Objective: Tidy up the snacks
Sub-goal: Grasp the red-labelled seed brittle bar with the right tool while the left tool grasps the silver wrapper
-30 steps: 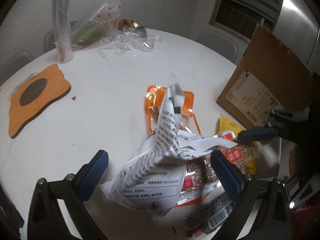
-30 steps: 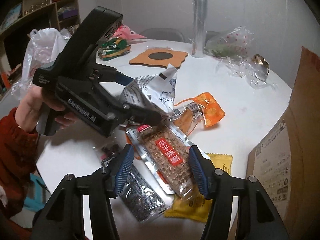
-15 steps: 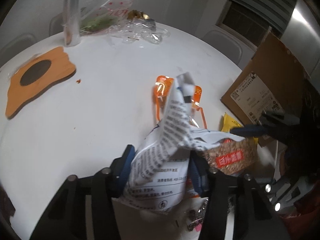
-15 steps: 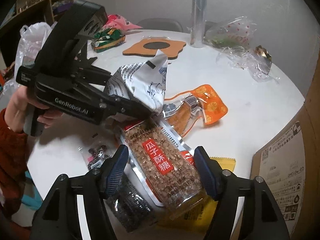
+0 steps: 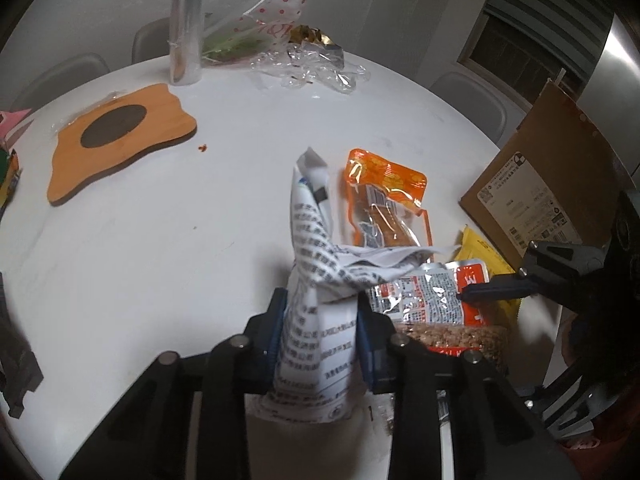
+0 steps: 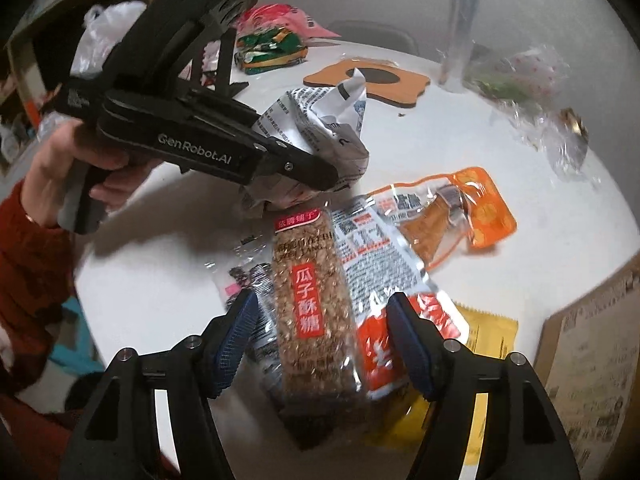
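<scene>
My left gripper (image 5: 320, 336) is shut on a crumpled white printed snack bag (image 5: 316, 280) and holds it upright above the round white table (image 5: 140, 240); the bag also shows in the right wrist view (image 6: 320, 120). My right gripper (image 6: 324, 336) is open, its jaws on either side of a clear-wrapped seed brittle bar (image 6: 308, 304) that lies on a red and silver pouch (image 6: 392, 280). An orange snack pack (image 6: 468, 208) lies beyond; it also shows in the left wrist view (image 5: 384, 196). A yellow packet (image 6: 488, 332) lies under the pile.
A cardboard box (image 5: 540, 192) stands at the table's right edge. A wooden coaster (image 5: 116, 136), a tall clear tube (image 5: 186, 20) and crumpled plastic wrap (image 5: 312, 64) lie at the far side. Green packets (image 6: 272, 48) and a dark seed packet (image 6: 248, 276) lie to the left.
My left gripper went from open to shut on the white bag and lifted it. My right gripper moved closer over the brittle bar and stayed open.
</scene>
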